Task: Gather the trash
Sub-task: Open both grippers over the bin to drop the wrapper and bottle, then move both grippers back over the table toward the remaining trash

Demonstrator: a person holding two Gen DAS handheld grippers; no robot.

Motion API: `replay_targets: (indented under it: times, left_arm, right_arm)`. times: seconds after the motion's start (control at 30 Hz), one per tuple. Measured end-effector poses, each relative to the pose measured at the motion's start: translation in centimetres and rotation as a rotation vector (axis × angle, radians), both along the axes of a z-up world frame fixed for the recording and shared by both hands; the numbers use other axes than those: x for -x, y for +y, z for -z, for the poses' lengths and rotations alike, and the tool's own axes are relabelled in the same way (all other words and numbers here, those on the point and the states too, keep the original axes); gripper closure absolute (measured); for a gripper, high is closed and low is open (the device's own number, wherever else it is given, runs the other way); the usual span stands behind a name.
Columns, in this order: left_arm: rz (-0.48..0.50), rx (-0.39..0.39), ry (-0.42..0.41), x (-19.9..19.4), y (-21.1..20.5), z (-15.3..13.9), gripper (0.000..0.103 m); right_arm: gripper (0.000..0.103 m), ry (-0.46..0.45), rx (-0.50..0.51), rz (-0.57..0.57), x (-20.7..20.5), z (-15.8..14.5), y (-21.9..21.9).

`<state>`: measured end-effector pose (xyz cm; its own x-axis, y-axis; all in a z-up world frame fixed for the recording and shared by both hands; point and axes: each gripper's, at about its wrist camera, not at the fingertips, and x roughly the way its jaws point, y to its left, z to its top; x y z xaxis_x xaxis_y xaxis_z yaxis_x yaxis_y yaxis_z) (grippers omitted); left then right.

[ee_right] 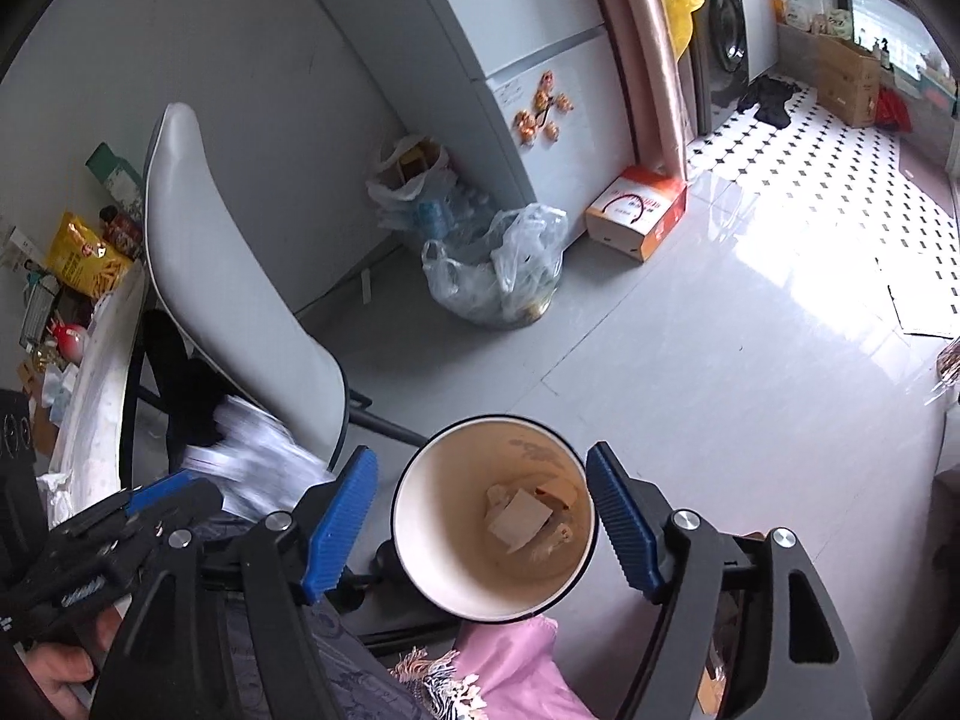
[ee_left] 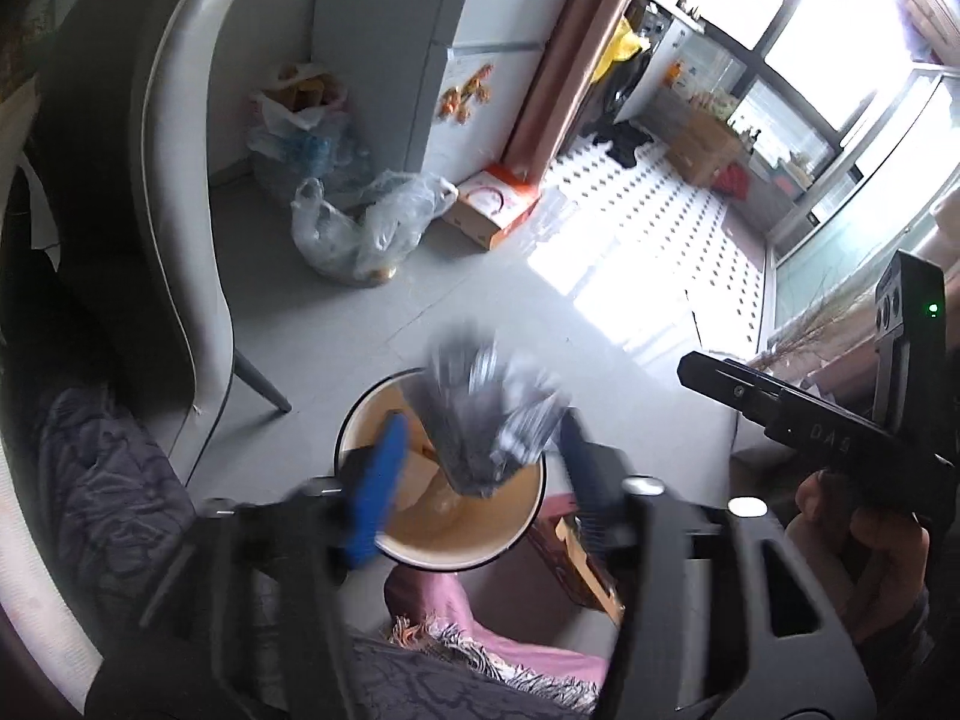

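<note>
Grey floor tiles run under a pale chair (ee_right: pixel 240 300) at the left of both views and a round bin (ee_right: pixel 420 516) at lower centre, paper scraps lying in its bottom. Left gripper (ee_left: pixel 480 468) stands spread, and a blurred grey-white wrapper (ee_left: pixel 486 414), seemingly loose, hangs between its pads above the bin's mouth, so it may catch the rim and land on the floor. Right gripper (ee_right: pixel 480 516) is spread and empty around the bin; the only legible lettering, "DAS", sits on its body at the right of the left-wrist view.
</note>
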<state>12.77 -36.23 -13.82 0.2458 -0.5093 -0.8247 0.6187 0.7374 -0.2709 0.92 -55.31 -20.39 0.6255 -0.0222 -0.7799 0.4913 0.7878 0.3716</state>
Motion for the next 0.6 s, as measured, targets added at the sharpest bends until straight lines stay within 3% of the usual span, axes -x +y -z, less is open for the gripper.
replay_targets:
  times: [0.1,0.3,0.6]
  left_arm:
    - [-0.04,0.001,-0.017,-0.3,0.9,-0.8,0.021]
    - [-0.146,0.032,-0.058,-1.6,4.3,-3.3,0.006]
    - [-0.284,0.077,-0.129,-2.3,10.4,-7.5,0.006]
  right_arm:
    - [0.032,-0.008,0.0,0.005,0.0,-0.3,-0.2]
    - [0.025,-0.019,-0.003,-0.014,-0.4,-0.8,0.8]
    - [0.012,-0.073,0.025,-0.074,-2.2,-3.1,4.0]
